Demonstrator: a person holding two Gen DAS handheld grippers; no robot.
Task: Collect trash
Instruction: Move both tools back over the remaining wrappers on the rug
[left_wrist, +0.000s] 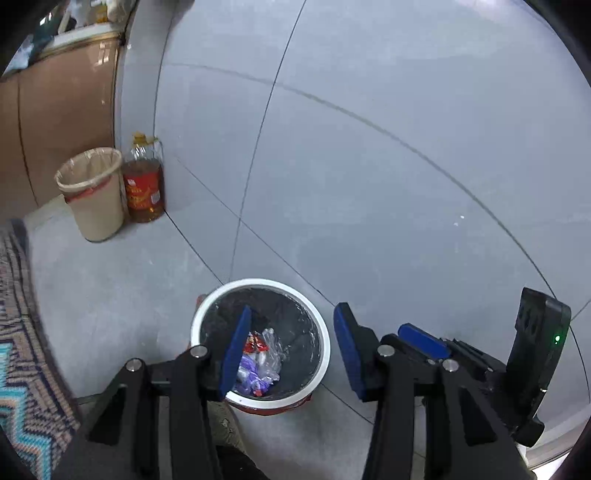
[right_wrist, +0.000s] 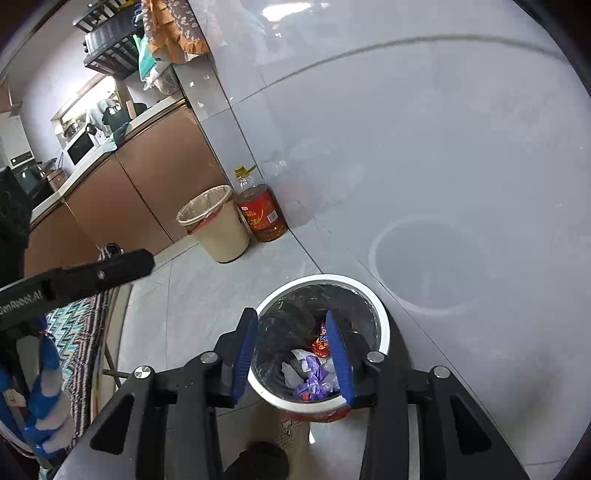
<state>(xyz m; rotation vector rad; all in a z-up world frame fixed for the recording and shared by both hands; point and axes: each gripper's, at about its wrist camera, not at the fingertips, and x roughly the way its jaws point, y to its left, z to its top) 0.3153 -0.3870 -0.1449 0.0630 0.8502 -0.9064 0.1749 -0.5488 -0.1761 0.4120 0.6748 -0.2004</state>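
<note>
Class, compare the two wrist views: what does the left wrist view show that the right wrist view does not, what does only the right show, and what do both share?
Only the left wrist view shows the right hand-held gripper from the side. Only the right wrist view shows the kitchen counter, a microwave and a hanging black rack. Both share the white-rimmed bin holding wrappers, the beige bin and the oil bottle.

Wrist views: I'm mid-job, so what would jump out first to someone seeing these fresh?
First, the white-rimmed trash bin with a black liner, low in both views, holding purple, red and clear plastic wrappers. Both blue-padded tongs, left and right, hang open over it with nothing between the pads. Further back, a beige bin and a large bottle of cooking oil stand side by side by the brown cabinets.
</note>
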